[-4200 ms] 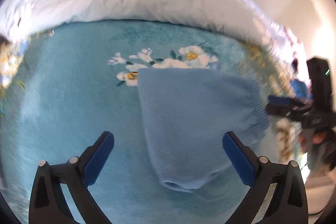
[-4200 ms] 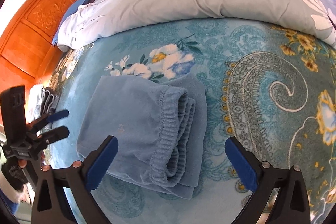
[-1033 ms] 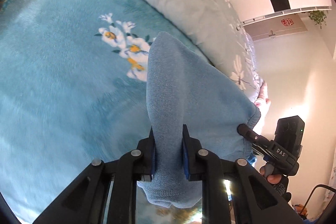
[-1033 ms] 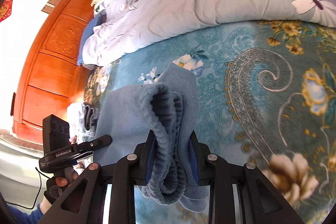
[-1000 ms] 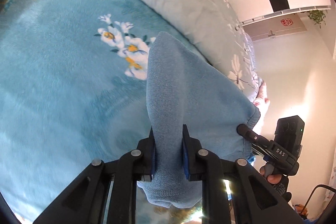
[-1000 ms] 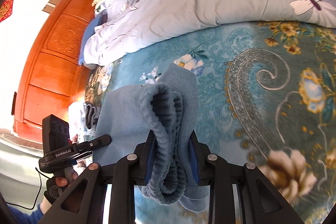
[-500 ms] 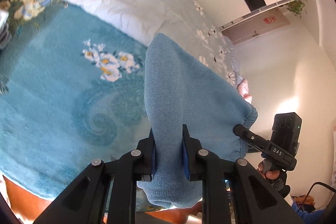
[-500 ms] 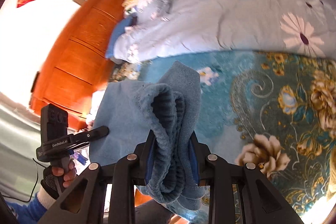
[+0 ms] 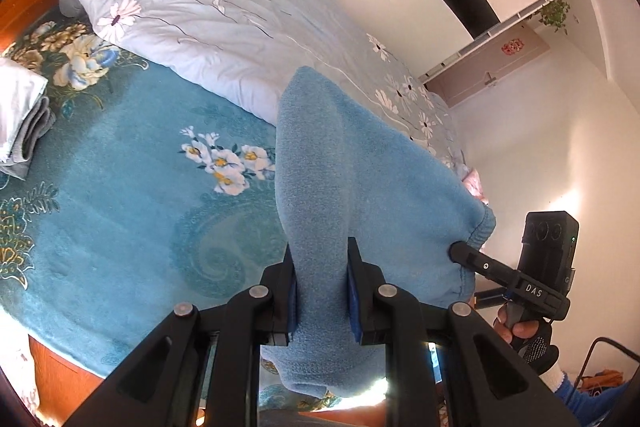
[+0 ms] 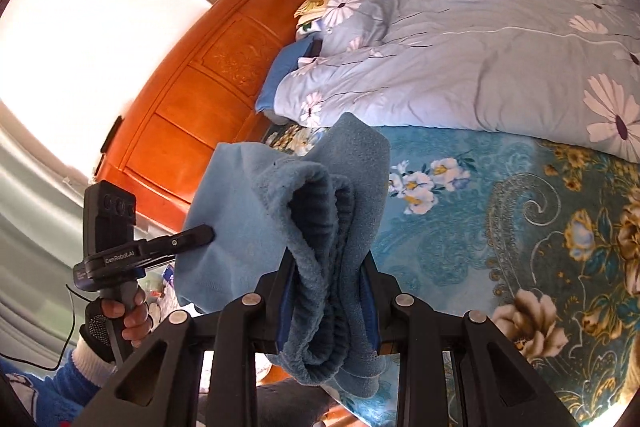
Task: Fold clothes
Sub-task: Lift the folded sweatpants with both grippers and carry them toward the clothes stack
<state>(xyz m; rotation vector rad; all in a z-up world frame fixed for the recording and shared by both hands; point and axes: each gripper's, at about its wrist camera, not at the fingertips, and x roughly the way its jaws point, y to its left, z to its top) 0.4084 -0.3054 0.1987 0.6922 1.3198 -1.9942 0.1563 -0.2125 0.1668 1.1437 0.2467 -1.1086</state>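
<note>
A folded light-blue fleece garment hangs in the air above the teal floral blanket. My left gripper is shut on its plain folded end. My right gripper is shut on the bunched ribbed waistband end. In the left wrist view the right gripper shows at the right, clamped on the garment's far corner. The left gripper appears at the left of the right wrist view, holding the other side. Part of the garment droops below both jaws.
A pale-blue daisy quilt covers the far half of the bed. A stack of folded grey and white clothes lies at the blanket's left edge. An orange wooden headboard stands behind. A person's hand grips a handle.
Both grippers went from open over the garment lying on the blanket to shut on it. Over the last second they have carried it up and away from the bed.
</note>
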